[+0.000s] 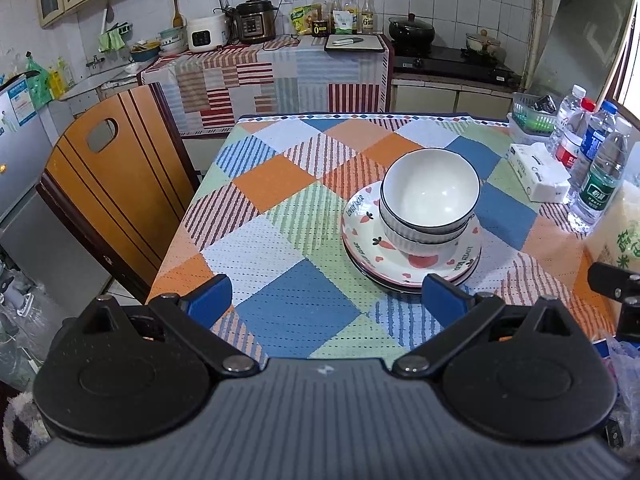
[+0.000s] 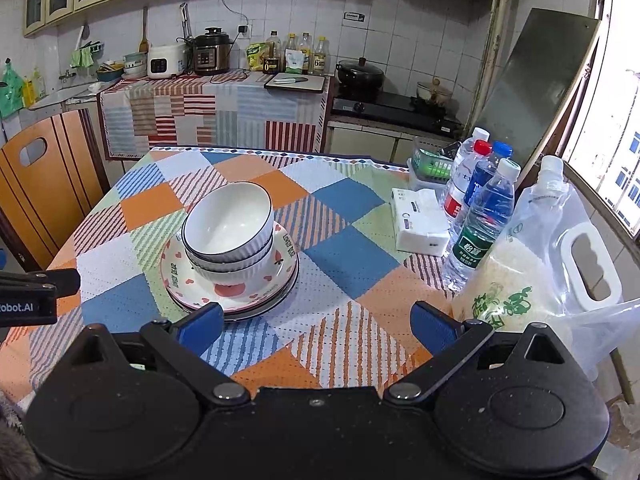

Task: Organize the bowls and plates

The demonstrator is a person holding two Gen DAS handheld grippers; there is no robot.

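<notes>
Two white ribbed bowls [image 1: 430,196] [image 2: 229,224] with dark rims are nested one in the other on a stack of plates [image 1: 362,220] [image 2: 280,272]; the top plate has strawberries and hearts on it. The stack rests on the checked tablecloth. My left gripper [image 1: 326,300] is open with nothing between its blue pads, near the table's front edge, and the stack lies just beyond its right finger. My right gripper [image 2: 318,326] is open too, empty, with the stack just past its left finger. Each gripper shows at the other view's edge.
Several water bottles [image 2: 484,220], a tissue pack [image 2: 420,222], a green basket [image 2: 434,164] and a bag of rice [image 2: 520,280] crowd the table's right side. A wooden chair [image 1: 116,184] stands at the left. Counter with cookers and stove lies behind.
</notes>
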